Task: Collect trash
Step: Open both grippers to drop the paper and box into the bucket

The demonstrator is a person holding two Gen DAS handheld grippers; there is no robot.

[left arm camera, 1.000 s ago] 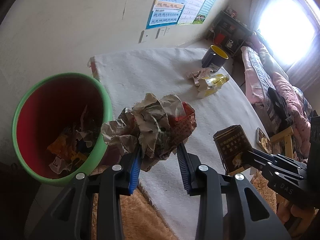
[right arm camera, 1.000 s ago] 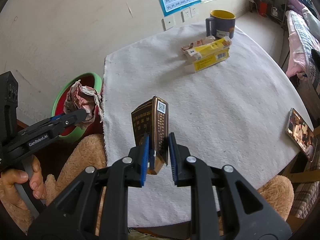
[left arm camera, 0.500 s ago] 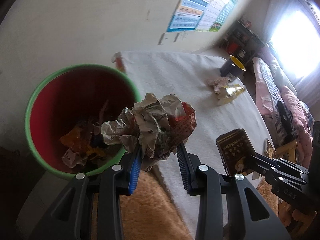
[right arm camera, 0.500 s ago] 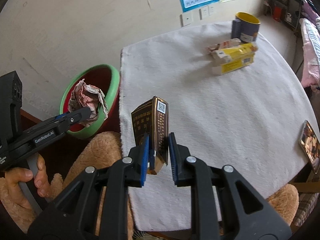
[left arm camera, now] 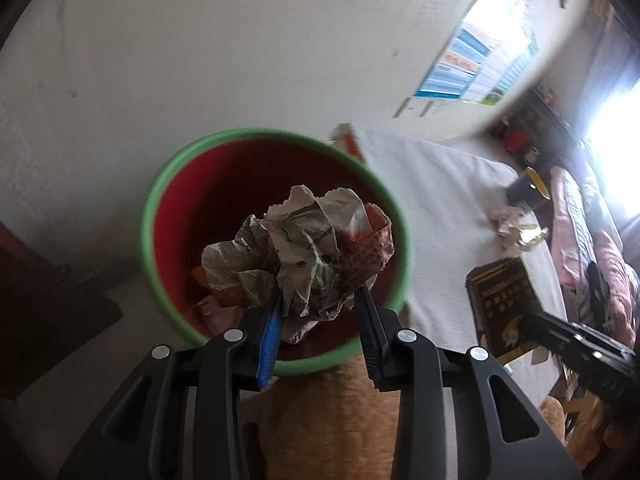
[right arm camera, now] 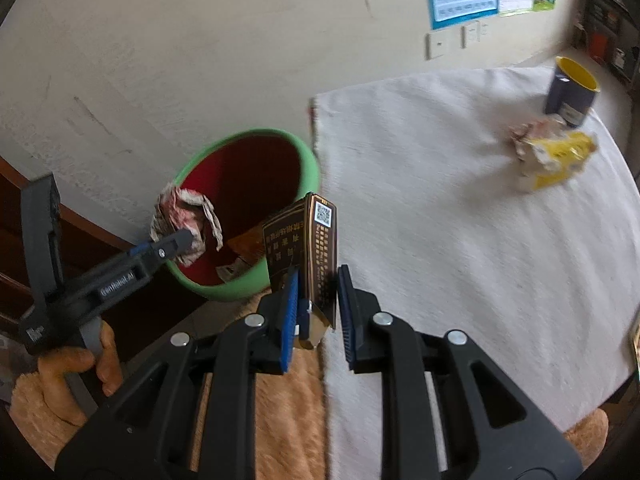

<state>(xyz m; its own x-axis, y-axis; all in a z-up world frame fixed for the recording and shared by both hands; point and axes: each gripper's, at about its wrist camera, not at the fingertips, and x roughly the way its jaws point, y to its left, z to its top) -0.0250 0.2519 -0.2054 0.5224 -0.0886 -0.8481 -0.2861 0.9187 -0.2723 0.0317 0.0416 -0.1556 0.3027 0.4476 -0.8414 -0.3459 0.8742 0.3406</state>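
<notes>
Crumpled newspaper wad [left arm camera: 298, 248], pinched in the left gripper [left arm camera: 316, 316], now hangs right over the mouth of the green-rimmed red trash bin [left arm camera: 168, 184] instead of off beside it, so it looks ready to drop. Right gripper [right arm camera: 316, 300] has slid closer too, clamped on a dark printed carton [right arm camera: 304, 248] near the bin's rim, probably next in line.
</notes>
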